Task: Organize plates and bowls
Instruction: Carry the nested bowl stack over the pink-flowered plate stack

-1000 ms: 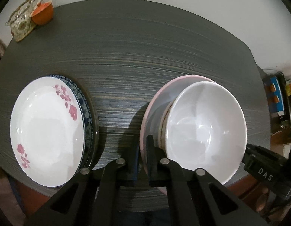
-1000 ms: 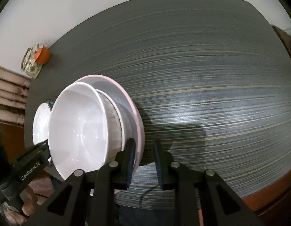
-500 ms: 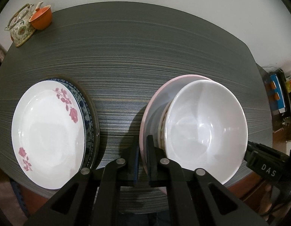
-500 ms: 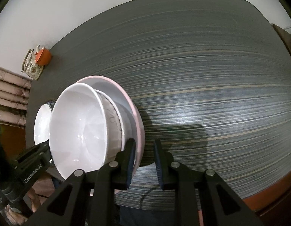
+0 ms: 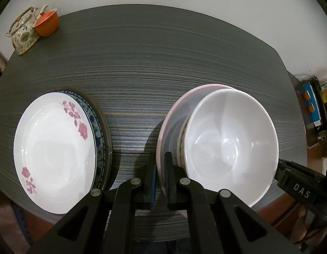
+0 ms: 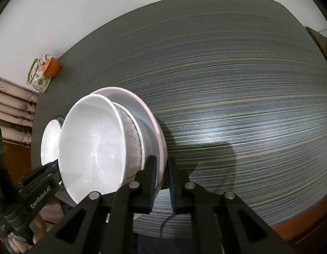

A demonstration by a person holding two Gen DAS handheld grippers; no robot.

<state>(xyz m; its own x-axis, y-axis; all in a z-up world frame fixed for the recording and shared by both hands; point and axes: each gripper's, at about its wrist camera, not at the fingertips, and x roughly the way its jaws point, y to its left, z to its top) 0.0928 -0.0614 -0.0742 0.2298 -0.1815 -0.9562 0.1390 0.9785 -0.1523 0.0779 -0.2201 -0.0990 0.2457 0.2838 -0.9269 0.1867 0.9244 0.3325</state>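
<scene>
While both grippers clamp it, the pink plate [image 5: 174, 114] sits at table [image 5: 142, 59] front, 4 o'clock, carrying two nested bowls: white bowl [image 5: 229, 141] on top, patterned bowl [image 6: 131, 135] under. Second stack at 8 o'clock: rose plate [image 5: 53, 146] over blue-rimmed plate [image 5: 98, 127]; further plates beneath unclear. One teapot [image 5: 22, 36] and one orange cup [image 5: 47, 22] at 11 o'clock, well apart. Left gripper [image 5: 160, 169] pinches the pink rim's left side, right gripper [image 6: 162, 175] the right side, jaws closing; both point steeply down.
</scene>
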